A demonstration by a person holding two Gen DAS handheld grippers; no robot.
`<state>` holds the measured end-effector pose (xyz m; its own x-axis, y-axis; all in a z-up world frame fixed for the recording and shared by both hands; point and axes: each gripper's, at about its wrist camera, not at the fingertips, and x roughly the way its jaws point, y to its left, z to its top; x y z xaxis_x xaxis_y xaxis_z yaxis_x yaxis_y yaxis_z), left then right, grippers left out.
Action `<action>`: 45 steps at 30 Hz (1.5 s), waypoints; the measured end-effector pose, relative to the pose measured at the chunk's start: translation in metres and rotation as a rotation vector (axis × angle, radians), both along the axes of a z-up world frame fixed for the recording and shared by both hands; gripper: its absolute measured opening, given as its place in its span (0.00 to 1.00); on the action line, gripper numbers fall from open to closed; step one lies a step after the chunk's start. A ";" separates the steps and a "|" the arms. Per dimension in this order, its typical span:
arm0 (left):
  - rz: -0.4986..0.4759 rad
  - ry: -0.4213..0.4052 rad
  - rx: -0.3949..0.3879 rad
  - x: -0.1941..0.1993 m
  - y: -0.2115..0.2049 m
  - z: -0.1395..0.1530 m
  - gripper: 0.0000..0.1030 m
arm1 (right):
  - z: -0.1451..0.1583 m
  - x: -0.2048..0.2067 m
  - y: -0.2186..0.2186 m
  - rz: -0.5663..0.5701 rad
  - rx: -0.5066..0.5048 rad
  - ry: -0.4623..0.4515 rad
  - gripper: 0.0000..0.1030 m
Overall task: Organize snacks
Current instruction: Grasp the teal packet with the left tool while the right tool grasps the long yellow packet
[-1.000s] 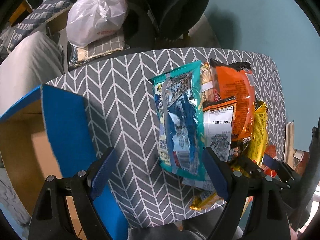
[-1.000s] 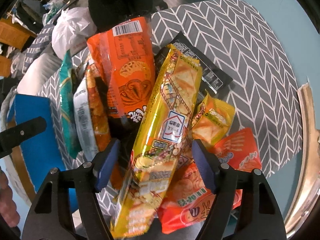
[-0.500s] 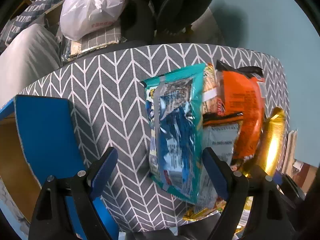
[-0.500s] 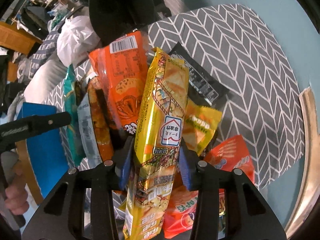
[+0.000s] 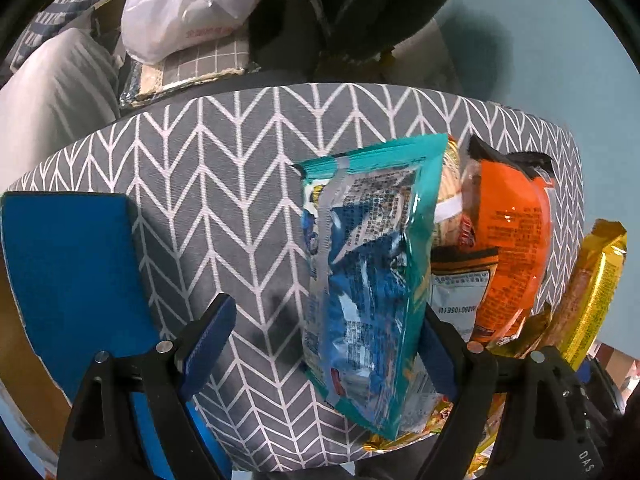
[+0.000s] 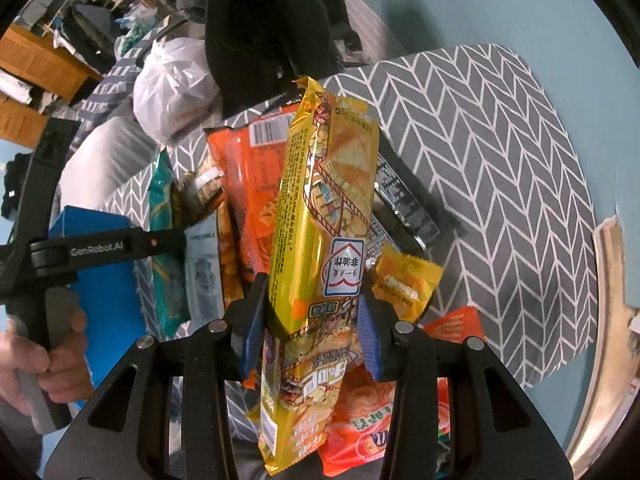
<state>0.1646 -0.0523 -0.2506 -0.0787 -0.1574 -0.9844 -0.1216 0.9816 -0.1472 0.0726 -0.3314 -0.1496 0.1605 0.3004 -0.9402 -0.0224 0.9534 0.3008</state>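
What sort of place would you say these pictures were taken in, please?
Probably a lived-in room at home: a chevron-patterned cloth surface piled with snack packets, a tied white plastic bag behind it, and cluttered wooden shelving.

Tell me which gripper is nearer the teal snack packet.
Left. The left gripper straddles the teal snack packet with open jaws; the right gripper sits further off, shut on the long yellow packet.

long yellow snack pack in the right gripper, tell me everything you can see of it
The long yellow snack pack is a shiny foil sleeve printed with crackers, a film-strip pattern and a white house-shaped label. The right gripper has its jaws shut on its lower half, holding it raised above the snack pile. It also shows at the left view's right edge.
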 end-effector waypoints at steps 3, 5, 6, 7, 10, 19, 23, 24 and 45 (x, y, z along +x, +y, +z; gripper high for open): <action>0.016 0.005 0.010 0.000 0.007 -0.003 0.85 | 0.005 0.001 0.001 0.013 0.006 -0.003 0.39; 0.022 0.001 0.002 0.000 0.010 -0.007 0.75 | 0.006 0.001 0.003 0.022 0.005 -0.006 0.39; 0.020 0.004 0.003 0.000 0.010 -0.008 0.72 | 0.006 0.002 0.005 0.026 0.004 -0.007 0.39; 0.012 0.014 0.009 0.001 0.010 -0.012 0.69 | 0.006 0.003 0.007 0.029 0.002 -0.007 0.39; -0.009 0.028 0.034 0.002 0.007 -0.018 0.51 | 0.005 0.008 0.011 0.040 -0.001 -0.006 0.39; -0.085 0.009 0.104 -0.004 0.001 -0.021 0.18 | 0.007 0.011 0.025 0.076 -0.023 -0.018 0.38; -0.100 -0.018 0.113 -0.010 0.003 -0.010 0.18 | 0.010 0.010 0.029 0.088 -0.036 -0.028 0.38; -0.103 -0.025 0.115 -0.012 0.004 -0.005 0.18 | 0.011 0.010 0.031 0.091 -0.039 -0.030 0.38; -0.102 -0.200 0.089 -0.072 0.013 0.097 0.18 | 0.039 0.003 0.061 0.243 -0.057 -0.105 0.36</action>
